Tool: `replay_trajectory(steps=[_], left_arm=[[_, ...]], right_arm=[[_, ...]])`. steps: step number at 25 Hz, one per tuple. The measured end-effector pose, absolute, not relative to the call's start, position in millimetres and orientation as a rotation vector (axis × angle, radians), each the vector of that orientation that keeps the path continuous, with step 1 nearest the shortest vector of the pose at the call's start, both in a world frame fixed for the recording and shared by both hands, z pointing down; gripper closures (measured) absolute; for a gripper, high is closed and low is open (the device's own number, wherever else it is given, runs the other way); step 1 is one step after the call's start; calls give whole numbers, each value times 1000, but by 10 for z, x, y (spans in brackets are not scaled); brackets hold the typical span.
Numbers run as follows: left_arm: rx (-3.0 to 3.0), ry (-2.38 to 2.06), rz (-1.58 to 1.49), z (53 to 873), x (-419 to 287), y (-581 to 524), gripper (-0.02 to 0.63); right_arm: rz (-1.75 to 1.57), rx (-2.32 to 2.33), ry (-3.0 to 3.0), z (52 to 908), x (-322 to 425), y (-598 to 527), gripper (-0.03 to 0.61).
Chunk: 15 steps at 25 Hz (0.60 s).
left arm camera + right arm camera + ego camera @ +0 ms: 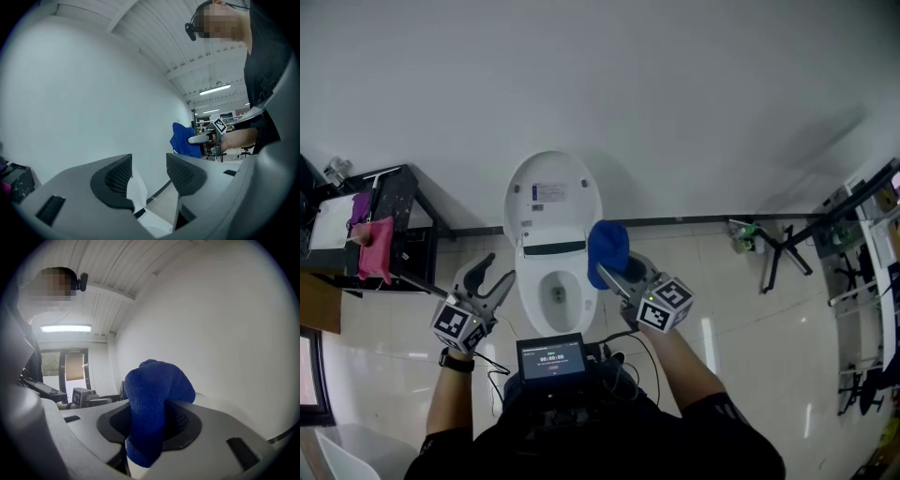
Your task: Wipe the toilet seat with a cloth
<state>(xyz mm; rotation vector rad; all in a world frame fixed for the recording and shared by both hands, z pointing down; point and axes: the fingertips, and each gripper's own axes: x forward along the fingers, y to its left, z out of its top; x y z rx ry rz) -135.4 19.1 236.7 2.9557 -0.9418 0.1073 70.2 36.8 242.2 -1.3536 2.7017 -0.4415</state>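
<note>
Pinched only by a fold in the right gripper's (612,268) jaws beside the toilet seat (532,298), the cloth (607,244) may slip when dragged; the left gripper's (499,268) jaws gape empty.

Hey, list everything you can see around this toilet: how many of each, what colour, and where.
toilet: one, white, lid raised, centre, against the wall
blue cloth: one, blue, bunched in the right tool, over the toilet's right side
pink cloth: one, pink, hanging on the rack
rack: one, black, left of the toilet
stand: one, black, on the floor at right
screen: one, black, lit, at the person's chest
watch: one, black, left wrist
left tool: one, grey, open and empty, left of the bowl
right tool: one, grey, shut on the blue cloth
</note>
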Motion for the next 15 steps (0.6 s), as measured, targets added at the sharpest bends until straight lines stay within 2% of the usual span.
replay_trajectory(steps=[15], left_arm=[[2952,-937,103,2335,-1255,186,380]], right_arm=[[-389,-1281,2730,2286,647,321,417]])
